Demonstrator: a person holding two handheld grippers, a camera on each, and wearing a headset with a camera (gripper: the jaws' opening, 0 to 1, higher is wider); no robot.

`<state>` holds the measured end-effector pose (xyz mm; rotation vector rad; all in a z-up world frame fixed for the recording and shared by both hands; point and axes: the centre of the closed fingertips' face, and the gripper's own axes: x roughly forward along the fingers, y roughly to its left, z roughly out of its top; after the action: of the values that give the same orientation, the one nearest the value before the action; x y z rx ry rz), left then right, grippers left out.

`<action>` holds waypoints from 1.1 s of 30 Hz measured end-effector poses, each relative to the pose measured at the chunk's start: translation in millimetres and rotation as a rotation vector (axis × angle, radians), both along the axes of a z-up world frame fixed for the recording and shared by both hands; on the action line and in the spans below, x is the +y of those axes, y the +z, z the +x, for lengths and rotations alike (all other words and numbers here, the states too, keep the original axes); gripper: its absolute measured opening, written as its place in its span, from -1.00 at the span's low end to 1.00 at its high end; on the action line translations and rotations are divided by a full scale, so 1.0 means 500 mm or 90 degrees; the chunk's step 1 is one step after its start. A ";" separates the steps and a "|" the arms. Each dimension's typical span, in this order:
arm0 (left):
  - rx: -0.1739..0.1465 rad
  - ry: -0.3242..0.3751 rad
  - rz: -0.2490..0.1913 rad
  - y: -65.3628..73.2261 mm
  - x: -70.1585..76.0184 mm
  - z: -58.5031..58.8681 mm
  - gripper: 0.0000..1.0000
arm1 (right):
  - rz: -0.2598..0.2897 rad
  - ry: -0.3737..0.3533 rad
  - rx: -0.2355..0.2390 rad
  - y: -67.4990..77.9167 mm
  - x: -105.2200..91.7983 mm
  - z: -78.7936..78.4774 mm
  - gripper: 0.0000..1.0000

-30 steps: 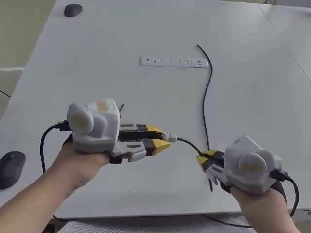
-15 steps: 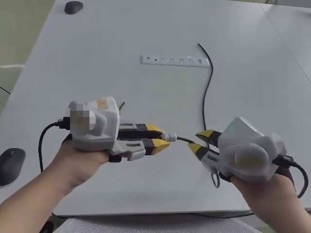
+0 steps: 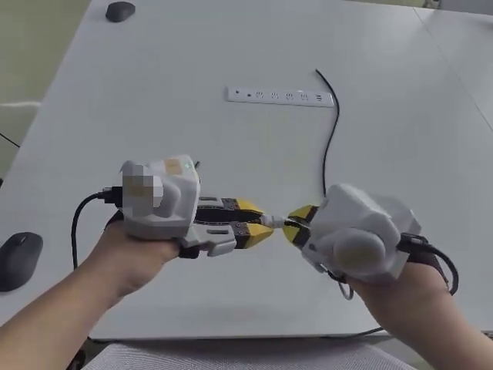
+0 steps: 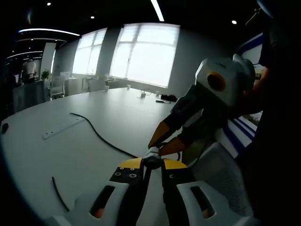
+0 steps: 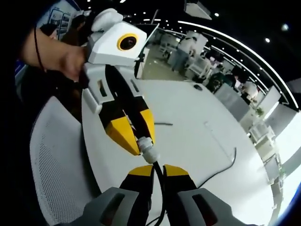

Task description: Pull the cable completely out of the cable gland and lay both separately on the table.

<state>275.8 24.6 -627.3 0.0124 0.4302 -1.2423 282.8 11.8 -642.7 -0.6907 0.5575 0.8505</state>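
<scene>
The white cable gland (image 3: 273, 222) hangs above the table's near edge, and my left gripper (image 3: 263, 223) is shut on it. In the left gripper view the gland (image 4: 151, 158) sits between my yellow jaw tips. A thin black cable (image 5: 160, 181) leaves the gland (image 5: 146, 149) and runs back between the jaws of my right gripper (image 5: 158, 170), which is shut on it right behind the gland. Both grippers point at each other, tips almost touching; the right gripper (image 3: 295, 222) faces left.
A white power strip (image 3: 281, 96) lies further back on the white table (image 3: 231, 154), and a black cord (image 3: 329, 146) curves from it towards the near edge. One dark mouse (image 3: 17, 260) sits near left, another (image 3: 119, 11) far left.
My right gripper let go of the cable further down, opened, moved left up to the gland and has closed on the cable there. The left gripper kept hold of the gland.
</scene>
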 end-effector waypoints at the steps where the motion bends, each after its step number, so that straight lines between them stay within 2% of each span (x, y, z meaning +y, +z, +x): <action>1: -0.001 0.000 0.001 -0.001 0.000 0.000 -0.70 | 0.000 0.000 0.000 -0.001 0.000 0.000 -0.96; 9: 0.002 -0.004 0.003 -0.004 -0.002 -0.003 -0.70 | 0.029 -0.026 0.011 -0.005 -0.007 -0.003 -0.98; 11: 0.002 0.000 0.002 -0.003 0.000 0.000 -0.70 | 0.028 -0.040 0.013 -0.009 -0.019 0.001 -0.99; 12: 0.003 0.001 0.001 -0.003 0.001 0.001 -0.70 | 0.043 -0.055 0.023 -0.011 -0.023 0.002 -0.99; 15: 0.004 0.002 0.000 -0.002 0.003 0.002 -0.70 | 0.056 -0.074 0.038 -0.014 -0.035 0.003 -0.99; 27: 0.004 0.005 -0.004 0.005 -0.002 0.003 -0.70 | 0.125 -0.147 0.070 -0.029 -0.055 0.005 -1.00; 30: 0.003 0.004 0.000 0.003 -0.002 0.001 -0.70 | 0.136 -0.155 0.074 -0.033 -0.054 0.003 -1.00; 33: 0.003 0.009 -0.004 0.005 0.003 0.005 -0.70 | 0.132 -0.171 0.073 -0.039 -0.065 0.007 -1.00</action>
<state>278.3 26.0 -625.0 0.0021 0.4300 -1.2302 286.0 -20.7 -662.1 -0.3687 0.6390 0.6873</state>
